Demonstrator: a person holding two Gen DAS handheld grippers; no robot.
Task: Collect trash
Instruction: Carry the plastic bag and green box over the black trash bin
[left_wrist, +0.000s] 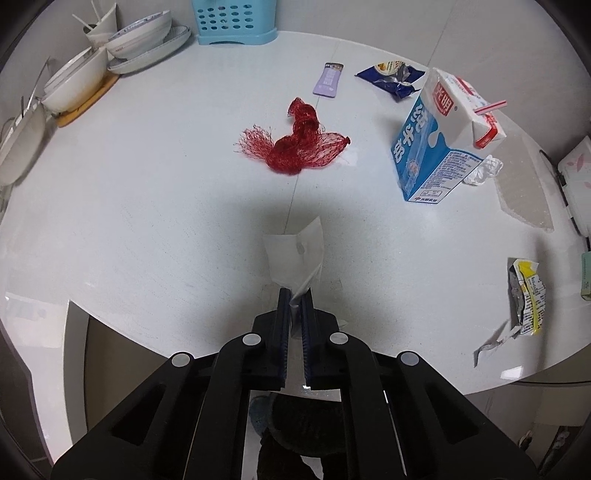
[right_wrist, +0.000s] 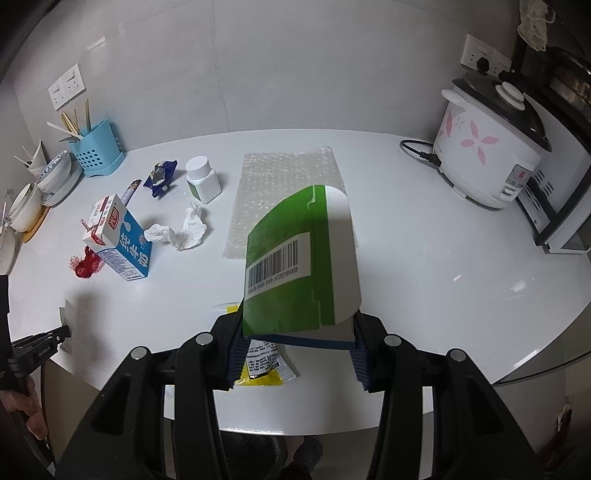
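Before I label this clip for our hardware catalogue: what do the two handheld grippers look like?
Both match. The left gripper and the right gripper have matte black angular plastic bodies with cut-out linkage arms, round silver pivot caps, and dark blue ribbed pads lining their fingers. In the right wrist view the left one has small white lettering on its side, too small to read. No cables or sleeves are clearly visible.

Glossy counter (left_wrist: 147, 221), red mesh net (left_wrist: 299, 147), clear plastic wrapper (left_wrist: 295, 254).

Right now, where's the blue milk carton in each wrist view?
Left wrist: milk carton at upper right, tilted, straw poking out, right of the red mesh bag.
Right wrist: milk carton at left of centre, on the counter.
Shared landmark: red mesh bag, beside the carton in both.
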